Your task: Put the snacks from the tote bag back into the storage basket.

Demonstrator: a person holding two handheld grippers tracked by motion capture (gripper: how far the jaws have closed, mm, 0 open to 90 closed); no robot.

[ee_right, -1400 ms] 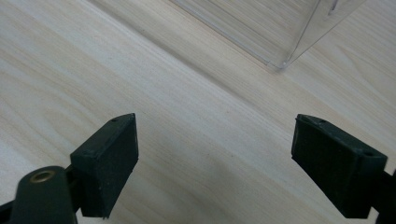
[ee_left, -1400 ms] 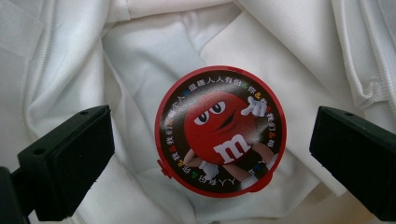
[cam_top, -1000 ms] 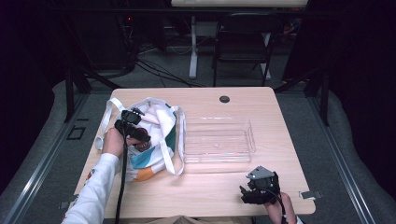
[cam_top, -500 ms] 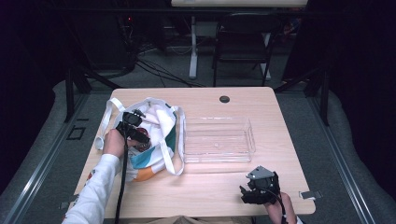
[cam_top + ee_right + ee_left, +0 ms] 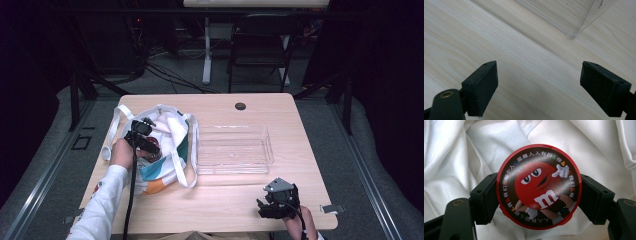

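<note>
Candy tin [image 5: 539, 186], round and red-rimmed, is clamped by its edges between the left gripper [image 5: 537, 200] fingers at the centre of the left gripper view, over the white tote bag [image 5: 170, 145] at the high view's left. The right gripper [image 5: 277, 202] is held spread and empty above the tabletop [image 5: 225, 210], near the clear tray [image 5: 232, 150]. Slippage is likely: the smooth rim is gripped only at two points.

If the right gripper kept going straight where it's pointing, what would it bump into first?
Probably the bare wooden table. The right gripper points down at it with open, empty jaws. The clear plastic tray lies farther ahead, toward the upper right, though depth is hard to judge.
</note>
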